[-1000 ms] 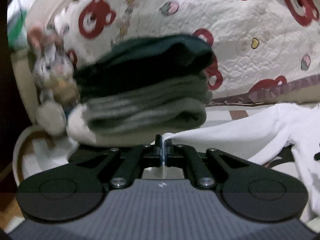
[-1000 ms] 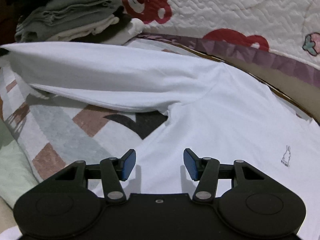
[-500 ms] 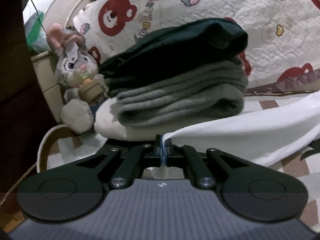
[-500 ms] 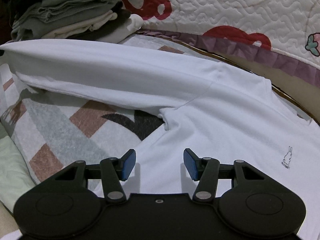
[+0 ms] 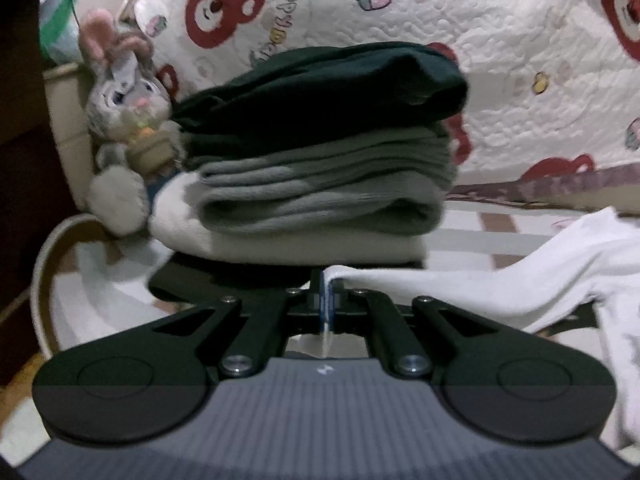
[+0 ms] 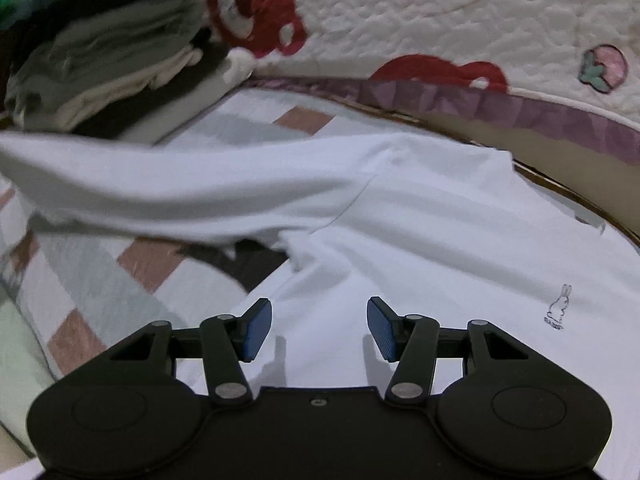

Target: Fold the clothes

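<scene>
Faintly, quilt [image 5: 400, 28] reads "HAPPY".

Lighting dim and even. Both views show motion blur, worst on the folded pile [image 6: 108, 52] at 10 o'clock. Fisheye bending at edges; corners vignetted black. Soft shadows beneath the fingers [image 6: 256, 332].

A home bedroom: bear-print quilt [image 5: 400, 20], plush rabbit [image 5: 124, 120], folded clothes stack [image 5: 320, 152].

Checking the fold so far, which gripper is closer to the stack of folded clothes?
Left. The left gripper, pinching the white shirt's sleeve, sits right before the stack; the right gripper hovers farther back over the shirt's body.
</scene>
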Demonstrator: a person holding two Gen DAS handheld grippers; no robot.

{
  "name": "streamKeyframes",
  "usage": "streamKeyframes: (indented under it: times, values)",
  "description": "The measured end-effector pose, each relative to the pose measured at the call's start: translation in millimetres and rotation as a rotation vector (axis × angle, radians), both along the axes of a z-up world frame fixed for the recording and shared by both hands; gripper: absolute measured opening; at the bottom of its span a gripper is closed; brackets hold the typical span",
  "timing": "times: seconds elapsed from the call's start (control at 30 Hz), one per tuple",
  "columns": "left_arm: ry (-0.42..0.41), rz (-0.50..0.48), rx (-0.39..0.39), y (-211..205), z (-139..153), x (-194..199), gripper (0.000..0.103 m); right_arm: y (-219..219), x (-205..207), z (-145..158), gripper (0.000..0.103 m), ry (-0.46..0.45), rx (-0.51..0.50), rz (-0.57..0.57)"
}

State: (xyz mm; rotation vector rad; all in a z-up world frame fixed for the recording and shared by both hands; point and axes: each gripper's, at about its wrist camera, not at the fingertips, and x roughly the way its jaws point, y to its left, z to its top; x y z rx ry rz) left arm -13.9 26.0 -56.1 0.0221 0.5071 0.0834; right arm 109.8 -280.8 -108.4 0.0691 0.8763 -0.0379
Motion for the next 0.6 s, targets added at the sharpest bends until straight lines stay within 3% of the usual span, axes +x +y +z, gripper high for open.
streamKeyframes:
  times: [0.2,0.4,0.6]
  values:
    - [0.025,-0.129,-0.173,-20.7,7.7,-6.9,0.001,-1.5,-19.4,5.1,0.058,-0.108,-0.064,0.084]
    - [0.030,-0.313,-0.228,-61.9,25.5,-12.6,0.001,-6.0,-36.6,3.0,0.058,-0.131,-0.009,0.092]
    - [0.141,-0.504,-0.425,-100.8,47.8,43.3,0.001,-22.3,-43.9,-2.2,0.058,-0.115,0.006,0.082]
